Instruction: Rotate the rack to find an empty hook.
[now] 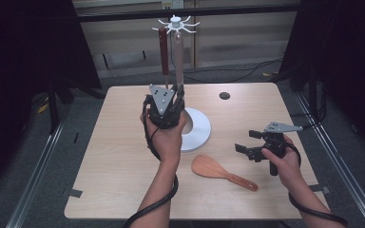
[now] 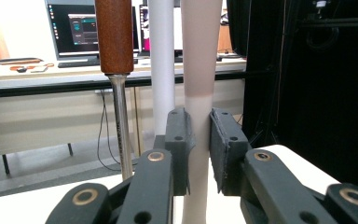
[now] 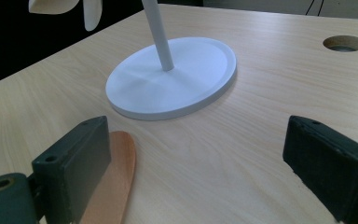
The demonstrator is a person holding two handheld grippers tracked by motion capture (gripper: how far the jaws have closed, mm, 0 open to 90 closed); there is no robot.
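A white rack (image 1: 176, 21) with hooks on top stands on a round white base (image 1: 198, 128) in the middle of the table. From its hooks hang a brown-handled utensil (image 1: 163, 50) and a pale beige utensil (image 1: 178, 50). My left gripper (image 1: 175, 91) is raised at the rack, shut on the pale utensil's handle (image 2: 199, 70), which runs upright between the pads (image 2: 177, 140). The brown handle (image 2: 114, 35) hangs just left of it. My right gripper (image 1: 245, 141) hovers low over the table at the right, open and holding nothing. A wooden rice paddle (image 1: 218, 170) lies flat beside it.
The rack's pole (image 3: 159, 35) rises from the base (image 3: 177, 79) ahead of the right gripper (image 3: 196, 168). The paddle's blade (image 3: 116, 177) lies by its left jaw. A round hole (image 1: 225, 95) sits in the table's far right part. Dark curtains flank the table.
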